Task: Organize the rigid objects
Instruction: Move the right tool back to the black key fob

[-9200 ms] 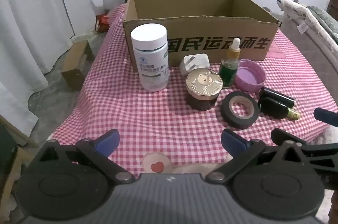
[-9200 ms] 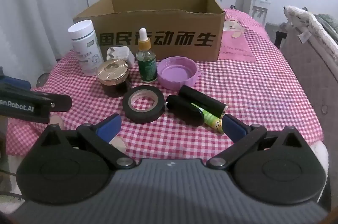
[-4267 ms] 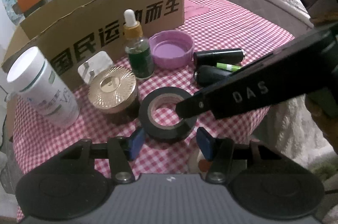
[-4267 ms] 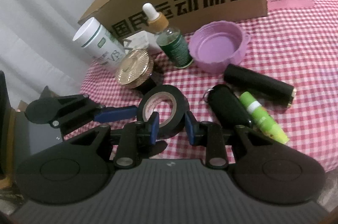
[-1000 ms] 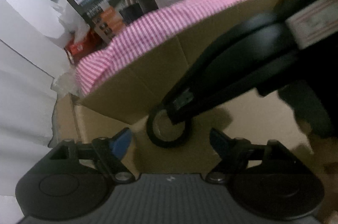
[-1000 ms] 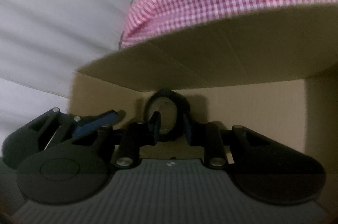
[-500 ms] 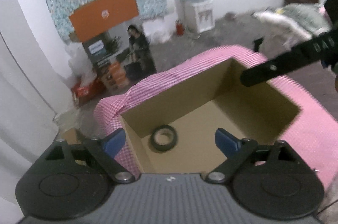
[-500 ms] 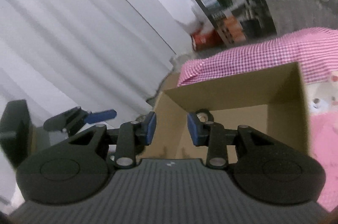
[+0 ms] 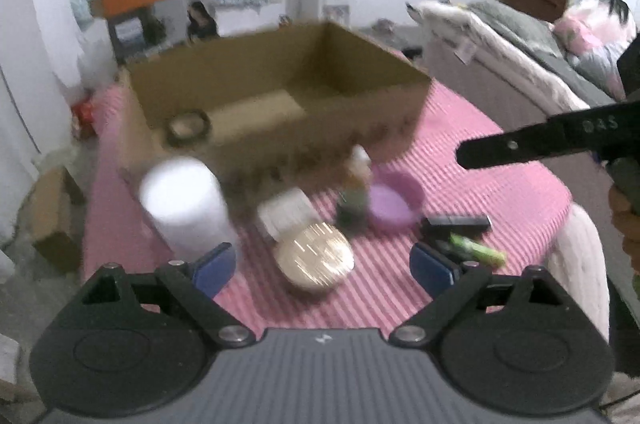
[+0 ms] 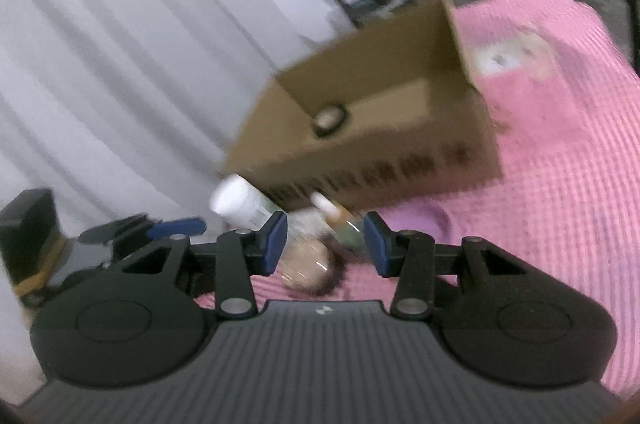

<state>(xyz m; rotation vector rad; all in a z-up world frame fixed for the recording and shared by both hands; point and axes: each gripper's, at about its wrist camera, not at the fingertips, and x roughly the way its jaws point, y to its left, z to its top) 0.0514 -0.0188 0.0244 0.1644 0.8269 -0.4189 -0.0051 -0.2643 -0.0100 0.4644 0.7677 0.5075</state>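
Left wrist view: the left hand-held gripper [image 9: 322,266], jaws wide apart and empty, hangs above the table [image 9: 500,191]; the tape roll [image 9: 189,127] lies inside the cardboard box [image 9: 360,79].

Right wrist view: the right hand-held gripper [image 10: 325,244], jaws parted, holds nothing; the tape roll [image 10: 329,117] rests in the box's near-left corner.
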